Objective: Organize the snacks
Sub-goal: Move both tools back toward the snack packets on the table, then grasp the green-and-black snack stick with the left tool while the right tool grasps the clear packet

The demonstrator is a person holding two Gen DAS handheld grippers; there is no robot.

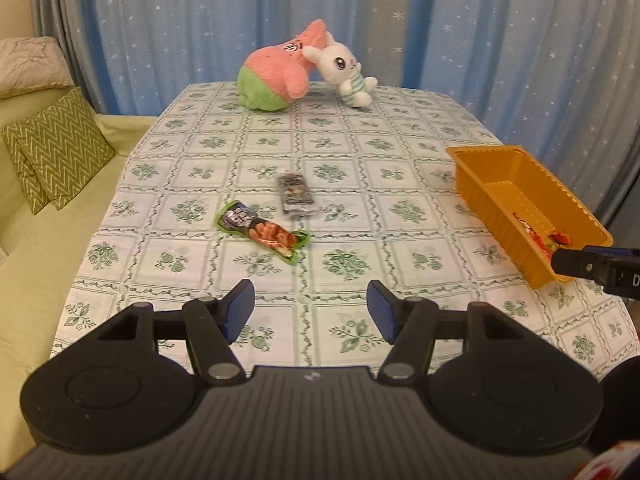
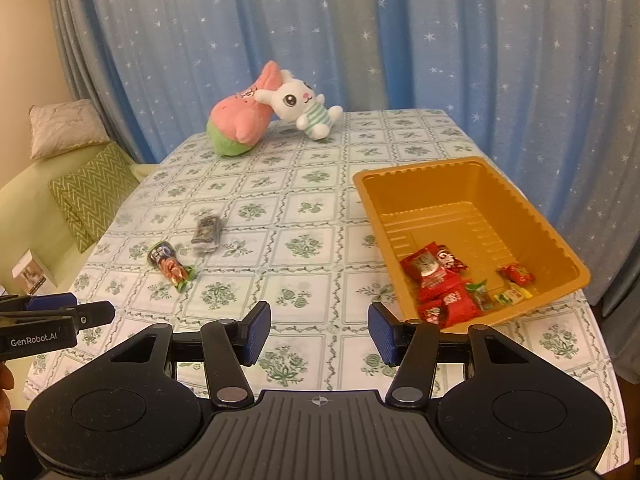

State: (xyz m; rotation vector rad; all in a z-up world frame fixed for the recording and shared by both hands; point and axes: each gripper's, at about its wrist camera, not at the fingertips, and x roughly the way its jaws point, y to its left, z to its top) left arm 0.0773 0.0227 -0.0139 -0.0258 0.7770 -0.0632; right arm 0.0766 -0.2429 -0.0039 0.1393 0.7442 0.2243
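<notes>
Ahead, two loose snacks, a green-edged packet (image 1: 264, 233) and a grey packet (image 1: 298, 197), lay on the tablecloth (image 1: 360, 152), well beyond the left gripper (image 1: 311, 309), whose jaws stood apart, empty. Red snacks (image 2: 438, 284) sat in the orange tray (image 2: 472, 184) just past the right gripper (image 2: 319, 333), likewise parted and empty.

Matte black left gripper (image 1: 311, 308): two rounded housings at 7 and 5 o'clock, ribbed grey plate at 6, silver pivot screws, blue ribbed pads (image 1: 240, 310). Same build on right gripper (image 2: 320, 330); small crosshair mark on plate. White "GenRobot.AI" lettering at 9 o'clock in right view.
</notes>
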